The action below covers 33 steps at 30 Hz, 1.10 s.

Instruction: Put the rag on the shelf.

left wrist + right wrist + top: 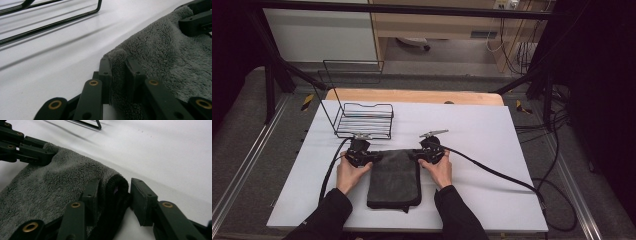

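Observation:
A dark grey folded towel (394,177) lies flat on the white table (477,130) between the person's two hands. My left gripper (373,156) is shut on the towel's far left corner; in the left gripper view (118,72) both pads pinch the pile flat. My right gripper (416,155) is at the far right corner. In the right gripper view (115,192) the rounded folded edge of the towel (62,185) sits between the jaws unsqueezed, one pad against it, the other just at its edge. Each gripper view also shows the other gripper (195,21) (25,150) across the towel.
A black wire basket (362,120) stands on the table just beyond the left gripper, its tall wire back rising behind it. Cables trail from both grippers, the right one (492,172) running across the table to its right edge. White surface extends to the right of the towel.

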Tool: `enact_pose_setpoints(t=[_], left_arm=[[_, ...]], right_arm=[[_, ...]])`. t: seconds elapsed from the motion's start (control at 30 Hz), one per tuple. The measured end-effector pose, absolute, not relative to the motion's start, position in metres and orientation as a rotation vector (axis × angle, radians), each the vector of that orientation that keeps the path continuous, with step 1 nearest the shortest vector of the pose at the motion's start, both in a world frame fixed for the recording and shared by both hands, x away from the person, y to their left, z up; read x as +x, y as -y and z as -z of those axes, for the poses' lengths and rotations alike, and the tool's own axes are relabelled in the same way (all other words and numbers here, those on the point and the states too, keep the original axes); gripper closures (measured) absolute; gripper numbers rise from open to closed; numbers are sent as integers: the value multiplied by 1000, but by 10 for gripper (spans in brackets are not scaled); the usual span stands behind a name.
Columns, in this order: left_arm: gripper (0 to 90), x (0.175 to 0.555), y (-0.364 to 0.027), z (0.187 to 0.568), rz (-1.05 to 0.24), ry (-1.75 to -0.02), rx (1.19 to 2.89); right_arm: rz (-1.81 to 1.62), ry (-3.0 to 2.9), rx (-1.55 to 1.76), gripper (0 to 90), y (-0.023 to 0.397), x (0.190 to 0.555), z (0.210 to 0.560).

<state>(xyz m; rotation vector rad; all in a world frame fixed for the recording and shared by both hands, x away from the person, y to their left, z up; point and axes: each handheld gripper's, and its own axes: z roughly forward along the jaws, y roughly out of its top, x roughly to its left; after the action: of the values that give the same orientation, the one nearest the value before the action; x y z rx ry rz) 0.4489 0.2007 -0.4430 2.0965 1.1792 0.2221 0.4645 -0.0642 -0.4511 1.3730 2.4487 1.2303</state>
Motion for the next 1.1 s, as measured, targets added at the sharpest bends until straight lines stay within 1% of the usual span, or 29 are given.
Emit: enact_pose_setpoints(t=[0.07,0.23,0.4,0.57,0.7,1.1], left_arm=[[761,449,-201,443,-219,-1179,2095],[761,450,-202,444,-208,-1173,2091],[766,452,-208,445,-156,-1183,2060],[786,452,-209,444,-148,-1192,2050],[792,452,-215,440,-125,-1186,2007],[791,436,-222,420,-181,-1101,1933]], right_arm=[[-1231,-2451,1376,647,64,464,451],[-1242,-2462,1387,746,64,462,449],[-1244,-2480,1407,784,65,463,447],[-1257,-2484,1409,795,67,463,444],[-1285,-2462,1388,796,68,459,438],[-1387,-2399,1293,795,72,443,418]])
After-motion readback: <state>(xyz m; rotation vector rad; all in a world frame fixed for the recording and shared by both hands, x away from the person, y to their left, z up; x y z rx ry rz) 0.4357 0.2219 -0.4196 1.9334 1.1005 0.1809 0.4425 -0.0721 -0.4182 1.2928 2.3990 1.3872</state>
